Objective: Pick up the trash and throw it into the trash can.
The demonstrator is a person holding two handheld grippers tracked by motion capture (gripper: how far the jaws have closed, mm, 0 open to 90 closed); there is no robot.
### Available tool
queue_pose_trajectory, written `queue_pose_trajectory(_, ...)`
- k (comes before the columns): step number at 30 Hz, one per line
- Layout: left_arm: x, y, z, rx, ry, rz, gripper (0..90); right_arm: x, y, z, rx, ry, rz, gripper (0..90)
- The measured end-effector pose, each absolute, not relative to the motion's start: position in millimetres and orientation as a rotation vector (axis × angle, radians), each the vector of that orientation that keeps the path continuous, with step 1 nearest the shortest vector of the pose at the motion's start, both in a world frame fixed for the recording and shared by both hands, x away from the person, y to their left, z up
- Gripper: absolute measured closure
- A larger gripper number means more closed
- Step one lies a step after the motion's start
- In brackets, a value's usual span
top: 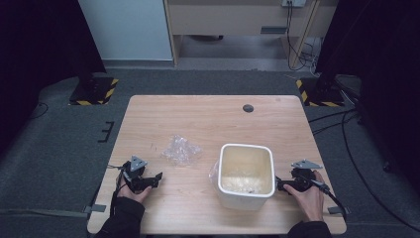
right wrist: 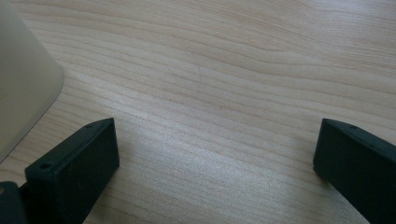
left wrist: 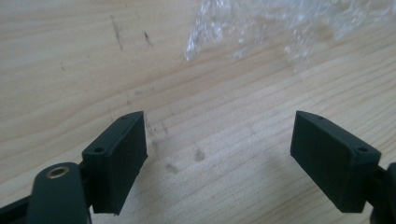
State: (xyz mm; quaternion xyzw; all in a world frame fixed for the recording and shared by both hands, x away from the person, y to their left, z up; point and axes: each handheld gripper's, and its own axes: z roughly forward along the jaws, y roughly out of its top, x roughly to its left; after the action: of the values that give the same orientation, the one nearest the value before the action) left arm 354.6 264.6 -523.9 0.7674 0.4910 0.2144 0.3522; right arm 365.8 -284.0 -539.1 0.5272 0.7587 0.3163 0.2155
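Wooden table (top: 208, 119), white bin (top: 246, 176), crumpled plastic (top: 181, 149) — 2 grippers agape.

Looked over all three views and there's nothing to read anywhere, no text, labels, brands or numbers. Closest thing to a sign is the yellow and black hazard striping on the two floor plates past the table, one at the left (top: 94, 90) and one at the right (top: 317, 91), and that's just stripes with no wording. The tub (top: 246, 176) is plain white, and the table (top: 208, 119) only has wood grain and a few scuffs
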Motion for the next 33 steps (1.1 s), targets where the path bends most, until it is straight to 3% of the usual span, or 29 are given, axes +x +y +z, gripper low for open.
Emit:
queue_pose_trajectory(20, 339, 263, -477, 1.767, 1.134, 0.654, 18.9, 365, -284, -539, 1.459, 2.099, 0.877, 0.4)
queue_pose_trajectory(33, 343, 249, -462, 1.761, 1.066, 0.658, 18.8, 365, -284, -539, 1.462, 2.095, 0.872, 0.7)
